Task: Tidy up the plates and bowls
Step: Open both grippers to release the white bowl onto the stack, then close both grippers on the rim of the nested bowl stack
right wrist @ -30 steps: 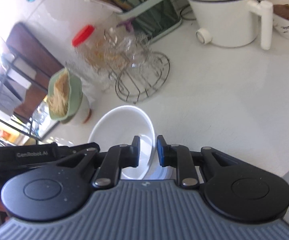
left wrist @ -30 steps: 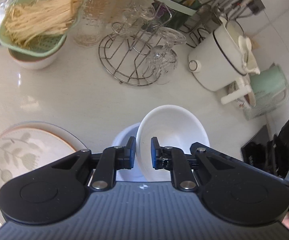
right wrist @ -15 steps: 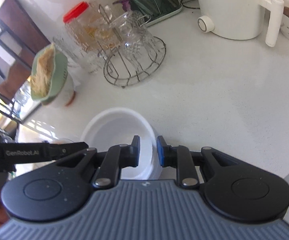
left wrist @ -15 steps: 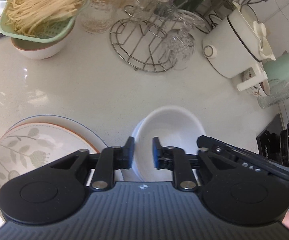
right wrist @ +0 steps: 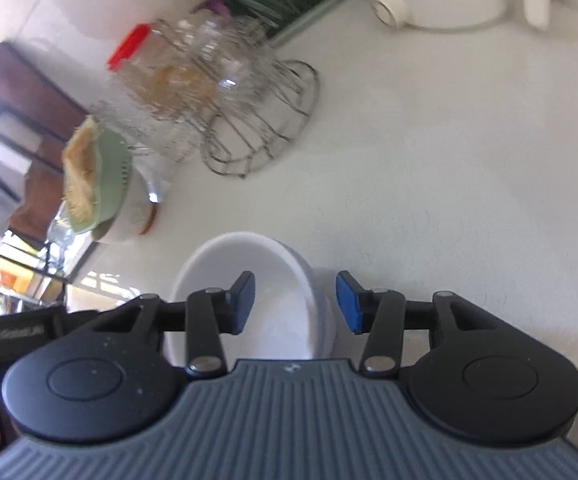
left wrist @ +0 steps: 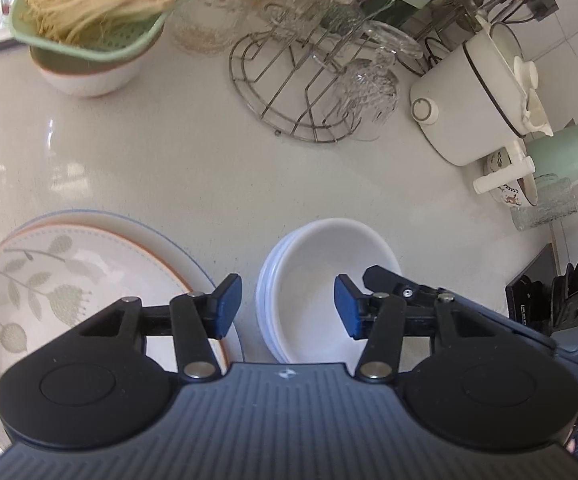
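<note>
Bowls (left wrist: 321,288) sit nested in a white stack on the counter (left wrist: 169,168), just beside the stacked plates (left wrist: 69,272), so like goes with like. We have our left gripper (left wrist: 287,306) and right gripper (right wrist: 295,300) straddling opposite sides of the top bowl's rim, a two-sided hold that likely kept it level while seating. Both sets of jaws are opening, pads clear of the rim, gripping nothing. The stack looks settled.
</note>
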The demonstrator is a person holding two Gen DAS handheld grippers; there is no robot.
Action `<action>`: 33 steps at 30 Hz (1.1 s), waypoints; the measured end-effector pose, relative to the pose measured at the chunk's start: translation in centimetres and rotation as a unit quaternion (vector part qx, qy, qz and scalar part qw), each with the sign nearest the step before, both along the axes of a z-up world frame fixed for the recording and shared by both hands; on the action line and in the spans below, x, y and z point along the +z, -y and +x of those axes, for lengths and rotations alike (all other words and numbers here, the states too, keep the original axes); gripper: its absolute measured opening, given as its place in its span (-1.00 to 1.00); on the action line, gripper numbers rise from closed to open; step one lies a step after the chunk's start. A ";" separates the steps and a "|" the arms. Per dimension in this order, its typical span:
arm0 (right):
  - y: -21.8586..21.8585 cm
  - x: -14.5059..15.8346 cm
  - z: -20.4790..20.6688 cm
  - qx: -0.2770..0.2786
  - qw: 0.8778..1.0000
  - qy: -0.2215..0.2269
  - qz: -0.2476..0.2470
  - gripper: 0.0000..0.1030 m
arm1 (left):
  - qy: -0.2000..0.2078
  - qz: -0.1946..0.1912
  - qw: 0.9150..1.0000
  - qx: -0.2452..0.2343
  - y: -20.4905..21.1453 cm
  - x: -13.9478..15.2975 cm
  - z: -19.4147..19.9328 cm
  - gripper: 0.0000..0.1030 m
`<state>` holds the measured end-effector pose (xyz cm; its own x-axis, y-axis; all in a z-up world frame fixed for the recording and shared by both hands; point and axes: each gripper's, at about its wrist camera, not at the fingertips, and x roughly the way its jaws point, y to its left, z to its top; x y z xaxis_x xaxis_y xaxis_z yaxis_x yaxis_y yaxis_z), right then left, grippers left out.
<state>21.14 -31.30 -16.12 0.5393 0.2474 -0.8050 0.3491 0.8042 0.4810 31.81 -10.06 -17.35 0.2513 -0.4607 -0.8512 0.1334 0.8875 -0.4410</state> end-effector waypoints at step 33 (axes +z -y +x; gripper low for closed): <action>1.5 -1.2 -5.0 -0.078 0.996 -0.050 0.016 -0.75 | -0.028 0.038 0.993 -0.112 6.5 -4.7 -0.5 -0.20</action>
<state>16.15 -32.80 -17.34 0.4907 0.1931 -0.8497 0.5156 0.7217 0.4618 31.34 -16.59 -22.00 0.1011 -0.4346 -0.8949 0.3090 0.8688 -0.3870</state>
